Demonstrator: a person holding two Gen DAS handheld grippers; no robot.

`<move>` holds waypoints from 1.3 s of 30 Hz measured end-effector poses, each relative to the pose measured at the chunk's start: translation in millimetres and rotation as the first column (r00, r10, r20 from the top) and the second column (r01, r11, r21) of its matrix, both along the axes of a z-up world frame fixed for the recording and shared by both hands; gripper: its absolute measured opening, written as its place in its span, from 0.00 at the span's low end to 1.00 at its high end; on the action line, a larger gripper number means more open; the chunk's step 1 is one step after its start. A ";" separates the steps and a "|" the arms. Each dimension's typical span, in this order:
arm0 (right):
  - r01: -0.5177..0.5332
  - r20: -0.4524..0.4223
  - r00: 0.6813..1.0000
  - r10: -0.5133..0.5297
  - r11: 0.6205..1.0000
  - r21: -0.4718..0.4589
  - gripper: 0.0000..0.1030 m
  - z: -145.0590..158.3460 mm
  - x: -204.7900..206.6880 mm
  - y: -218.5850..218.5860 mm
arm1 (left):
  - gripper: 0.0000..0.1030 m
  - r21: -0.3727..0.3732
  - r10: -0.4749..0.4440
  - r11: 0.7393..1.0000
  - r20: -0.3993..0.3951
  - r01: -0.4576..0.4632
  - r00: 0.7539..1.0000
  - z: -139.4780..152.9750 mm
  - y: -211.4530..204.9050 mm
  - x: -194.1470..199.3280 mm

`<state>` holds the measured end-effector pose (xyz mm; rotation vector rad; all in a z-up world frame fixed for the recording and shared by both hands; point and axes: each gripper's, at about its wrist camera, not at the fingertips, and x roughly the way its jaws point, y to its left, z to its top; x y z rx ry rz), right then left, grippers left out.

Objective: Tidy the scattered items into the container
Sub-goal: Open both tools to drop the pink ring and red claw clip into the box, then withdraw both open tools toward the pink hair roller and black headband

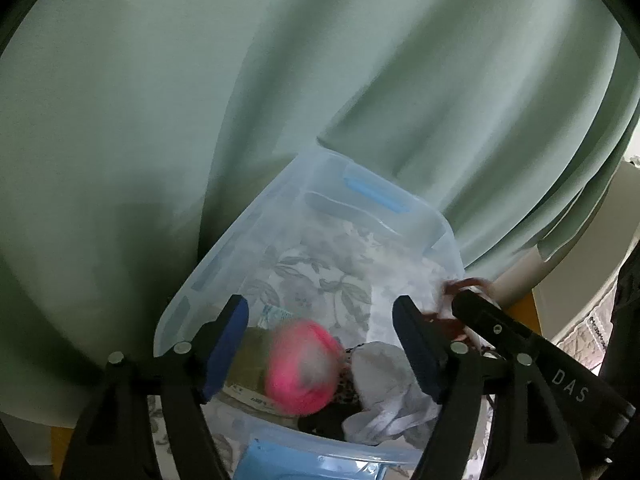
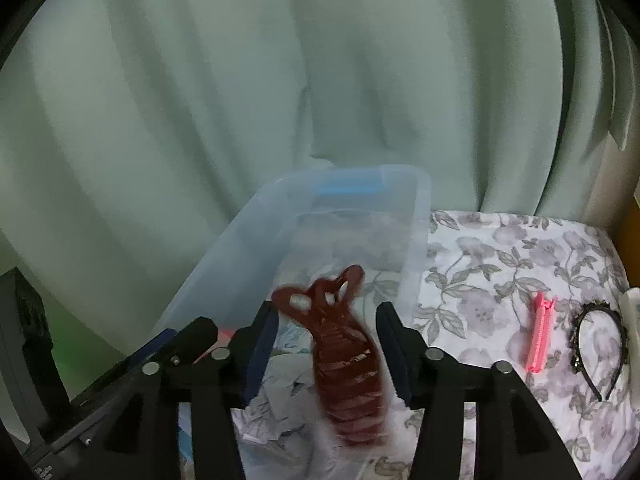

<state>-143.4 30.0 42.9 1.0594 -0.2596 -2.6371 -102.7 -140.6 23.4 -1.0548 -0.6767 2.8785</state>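
A clear plastic bin (image 1: 224, 256) with blue handles stands on a flowered cloth. My left gripper (image 1: 322, 308) hangs open over its near end. A blurred pink round item (image 1: 302, 366) lies between and below its jaws, clear of both pads, above a white crumpled cloth (image 1: 384, 384) and other things in the bin. My right gripper (image 2: 326, 312) is open over the same bin (image 2: 240, 232). A dark red hair claw (image 2: 344, 368), blurred, sits loose between its jaws. The claw's tip (image 1: 460, 286) also shows in the left wrist view.
On the flowered cloth (image 2: 500, 264) right of the bin lie a pink hair clip (image 2: 540, 332) and a black headband (image 2: 600, 344). A pale green curtain (image 1: 280, 80) hangs right behind the bin. The left gripper's arm (image 2: 168, 336) crosses the lower left.
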 end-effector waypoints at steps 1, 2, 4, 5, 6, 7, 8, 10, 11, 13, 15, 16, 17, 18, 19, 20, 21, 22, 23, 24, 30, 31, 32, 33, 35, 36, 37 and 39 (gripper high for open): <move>0.005 0.000 1.000 -0.005 1.000 -0.003 0.57 -0.1 -0.4 1.8 | 0.76 0.001 -0.002 1.000 0.000 0.002 1.000 0.4 0.4 0.0; 0.006 0.000 1.000 -0.006 1.000 -0.005 0.57 0.1 -0.5 3.0 | 0.77 0.003 -0.005 1.000 0.001 0.005 1.000 0.5 1.0 -0.9; 0.011 -0.002 1.000 -0.011 1.000 -0.007 0.58 0.7 0.5 5.4 | 0.78 0.006 -0.009 1.000 0.002 0.008 1.000 0.4 1.9 -2.1; 0.012 -0.003 1.000 -0.012 1.000 -0.008 0.59 0.9 0.9 6.5 | 0.78 0.008 -0.009 1.000 0.005 0.009 1.000 0.8 1.9 -2.0; 0.014 -0.004 1.000 -0.014 1.000 -0.010 0.59 1.3 1.6 7.6 | 0.79 0.010 -0.010 1.000 0.007 0.010 1.000 1.3 2.0 -1.9; 0.015 -0.003 1.000 -0.015 1.000 -0.014 0.59 1.8 2.4 8.8 | 0.79 0.012 -0.011 1.000 0.009 0.010 1.000 1.8 2.4 -2.0; 0.016 -0.002 1.000 -0.016 1.000 -0.016 0.59 2.1 3.3 9.4 | 0.79 0.011 -0.011 1.000 0.011 0.011 1.000 2.2 3.0 -2.1; 0.020 0.000 1.000 -0.020 1.000 -0.020 0.60 2.8 5.4 11.3 | 0.79 0.007 -0.012 1.000 0.012 0.012 1.000 4.3 4.3 -1.1; 0.022 0.000 1.000 -0.022 1.000 -0.022 0.60 3.3 6.9 12.3 | 0.79 0.004 -0.014 1.000 0.011 0.014 1.000 5.4 5.1 -0.9; 0.027 -0.001 1.000 -0.027 0.999 -0.028 0.60 4.4 10.5 14.6 | 0.79 -0.003 -0.019 1.000 0.010 0.019 1.000 8.4 7.3 0.8; 0.031 -0.003 1.000 -0.031 0.999 -0.035 0.60 5.7 14.5 18.2 | 0.79 -0.012 -0.023 1.000 0.007 0.023 1.000 11.9 9.6 3.6; 0.033 -0.005 0.999 -0.033 0.999 -0.038 0.60 6.4 16.6 20.2 | 0.79 -0.018 -0.025 1.000 0.005 0.025 1.000 14.1 11.0 5.3; 0.035 -0.006 0.999 -0.035 0.999 -0.040 0.60 7.4 18.7 21.8 | 0.79 -0.024 -0.027 0.999 0.003 0.028 1.000 16.0 12.7 6.7; 0.037 -0.008 0.999 -0.037 0.998 -0.043 0.60 8.3 20.9 23.8 | 0.79 -0.029 -0.030 0.999 0.001 0.030 1.000 17.2 14.7 7.6; 0.039 -0.010 0.999 -0.040 0.998 -0.047 0.61 9.4 22.8 26.4 | 0.79 -0.034 -0.033 0.999 -0.002 0.033 0.999 19.0 17.4 7.9; 0.042 -0.012 0.999 -0.042 0.998 -0.050 0.61 10.7 25.4 28.5 | 0.79 -0.038 -0.036 0.999 -0.003 0.035 0.999 21.0 19.9 8.4; 0.045 -0.015 0.999 -0.046 0.998 -0.054 0.62 12.2 28.2 31.2 | 0.79 -0.042 -0.039 0.998 -0.005 0.039 0.999 23.2 22.5 9.5; 0.048 -0.018 0.999 -0.049 0.997 -0.058 0.62 13.6 30.6 33.7 | 0.79 -0.046 -0.043 0.998 -0.007 0.043 0.999 25.0 25.3 10.3; 0.051 -0.021 0.998 -0.052 0.997 -0.061 0.62 15.2 33.4 36.1 | 0.79 -0.053 -0.048 0.997 -0.010 0.047 0.999 27.3 28.6 11.3; 0.054 -0.025 0.998 -0.056 0.996 -0.065 0.62 16.7 36.5 38.5 | 0.79 -0.061 -0.053 0.997 -0.012 0.052 0.999 30.2 32.1 12.9; 0.077 -0.044 0.996 -0.082 0.993 -0.092 0.64 26.3 52.2 56.4 | 0.79 -0.102 -0.079 0.992 -0.032 0.075 0.996 44.9 50.1 21.2; 0.081 -0.047 0.995 -0.086 0.992 -0.098 0.65 27.9 54.8 59.5 | 0.79 -0.108 -0.083 0.991 -0.036 0.079 0.996 47.8 52.4 23.3; 0.083 -0.051 0.995 -0.089 0.991 -0.103 0.65 29.5 57.1 62.5 | 0.79 -0.116 -0.088 0.990 -0.040 0.083 0.995 51.0 55.2 25.5; 0.086 -0.055 0.994 -0.092 0.990 -0.109 0.65 30.9 59.6 65.2 | 0.79 -0.123 -0.092 0.989 -0.043 0.086 0.995 54.1 58.3 27.5; 0.093 -0.063 0.993 -0.101 0.989 -0.119 0.66 34.1 65.2 70.8 | 0.79 -0.136 -0.100 0.986 -0.050 0.093 0.994 58.7 64.0 30.5; 0.096 -0.067 0.992 -0.105 0.988 -0.124 0.66 35.6 67.8 73.4 | 0.79 -0.143 -0.105 0.985 -0.055 0.096 0.993 61.5 67.1 32.3; 0.099 -0.072 0.991 -0.109 0.987 -0.130 0.66 37.4 70.8 76.6 | 0.79 -0.148 -0.109 0.984 -0.058 0.099 0.992 64.3 69.8 34.2; 0.103 -0.081 0.990 -0.115 0.985 -0.139 0.67 40.5 75.6 81.7 | 0.79 -0.159 -0.119 0.981 -0.067 0.107 0.991 69.9 75.7 38.2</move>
